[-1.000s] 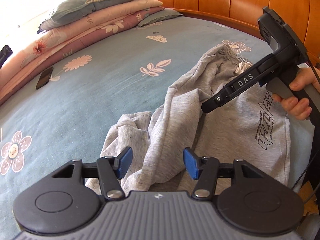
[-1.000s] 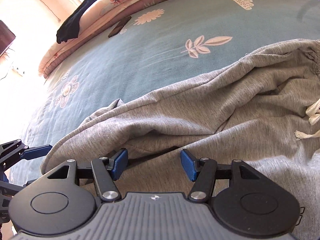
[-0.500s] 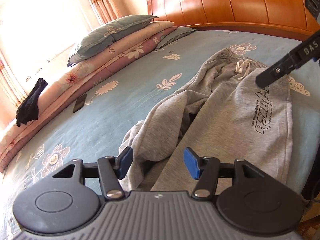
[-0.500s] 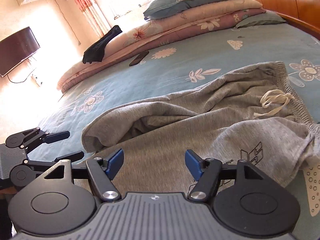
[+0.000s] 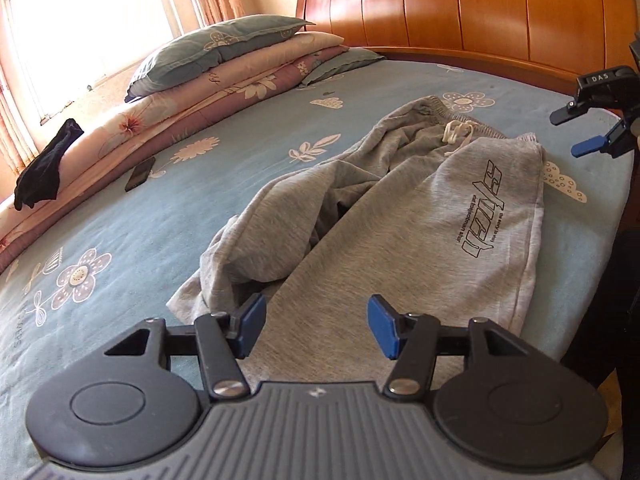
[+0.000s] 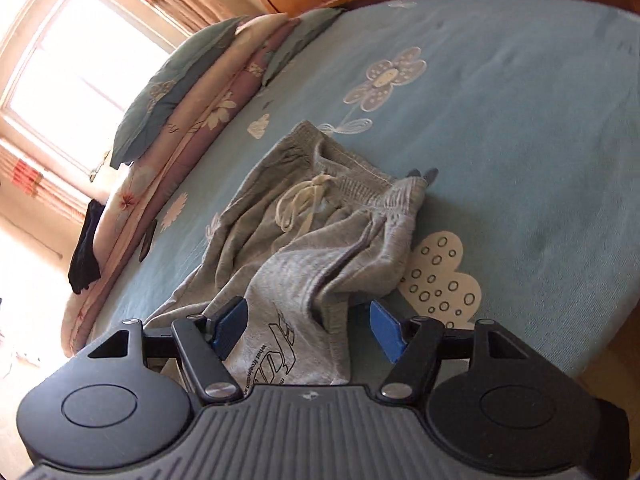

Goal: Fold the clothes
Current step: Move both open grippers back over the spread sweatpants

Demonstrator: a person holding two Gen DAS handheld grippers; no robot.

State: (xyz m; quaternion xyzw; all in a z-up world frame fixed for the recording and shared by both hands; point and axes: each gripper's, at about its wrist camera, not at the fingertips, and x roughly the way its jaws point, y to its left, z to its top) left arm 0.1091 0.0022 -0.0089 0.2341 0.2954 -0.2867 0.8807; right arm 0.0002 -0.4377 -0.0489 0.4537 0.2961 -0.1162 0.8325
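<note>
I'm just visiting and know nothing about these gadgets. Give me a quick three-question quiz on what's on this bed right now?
1. True or false: the grey sweatpants are already folded into a neat square.
2. What lies on the blue bedsheet nearest the stacked quilts? A) a dark phone B) a book C) a shoe
3. Fill in: the left gripper and right gripper both have their jaws ____, gripping nothing.

Key: 1 false, the sweatpants lie rumpled, drawstring showing; 2 A; 3 open.
</note>
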